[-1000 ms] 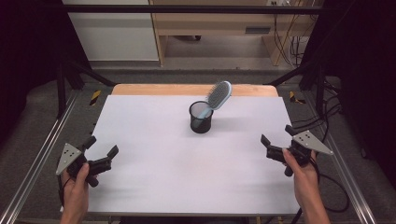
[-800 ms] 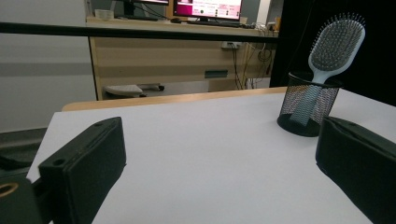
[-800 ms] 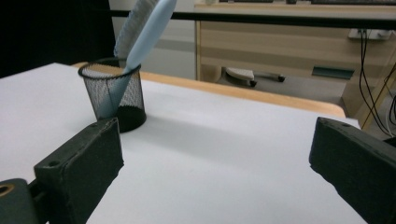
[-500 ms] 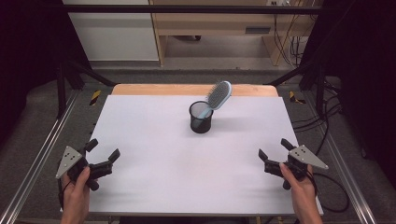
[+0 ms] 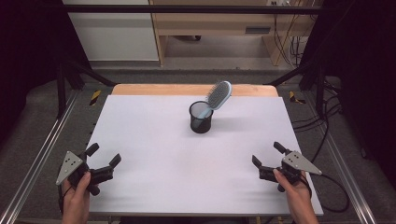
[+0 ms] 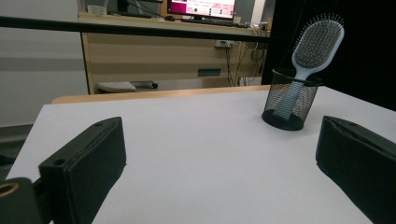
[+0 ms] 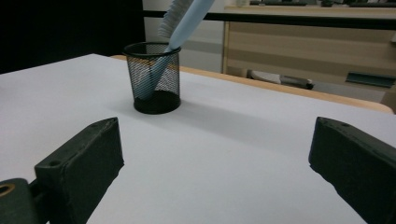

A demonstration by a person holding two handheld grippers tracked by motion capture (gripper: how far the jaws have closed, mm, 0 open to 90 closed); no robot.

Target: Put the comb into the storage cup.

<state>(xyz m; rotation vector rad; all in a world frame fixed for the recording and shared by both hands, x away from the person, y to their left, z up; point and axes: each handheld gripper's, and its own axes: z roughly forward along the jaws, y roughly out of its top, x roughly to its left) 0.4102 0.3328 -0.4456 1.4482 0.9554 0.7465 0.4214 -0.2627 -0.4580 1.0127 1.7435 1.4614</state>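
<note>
1. The left gripper (image 5: 102, 161) had its 2 black jaws spread wide with nothing between them, low over the near left of the white bench (image 5: 187, 154); in the left gripper view the bare bench top showed between them.
2. The right gripper (image 5: 267, 155) was the same at the near right: jaws wide apart, empty, aimed roughly toward the middle of the bench.
3. Both grippers sat well apart from the pale blue plastic hairbrush (image 5: 215, 98), which stood handle-down in a black wire-mesh cup (image 5: 201, 117) on the far middle of the bench, near the wooden edge strip (image 5: 140, 89).
4. The brush's long axis ran steeply up out of the cup but tilted: the handle end sat at the cup's bottom, and the oval head (image 6: 316, 42) leaned over the rim toward the far right of the bench in the high view. Its bristles faced the left gripper's side, while the right gripper view showed mostly the smooth back (image 7: 187, 18).
5. Risk, as I judged it: the cup looked light and the brush top-heavy, so a sideways pull or knock on the head could tip the cup over. Jaws closing on bristles rather than the handle could slip.
</note>
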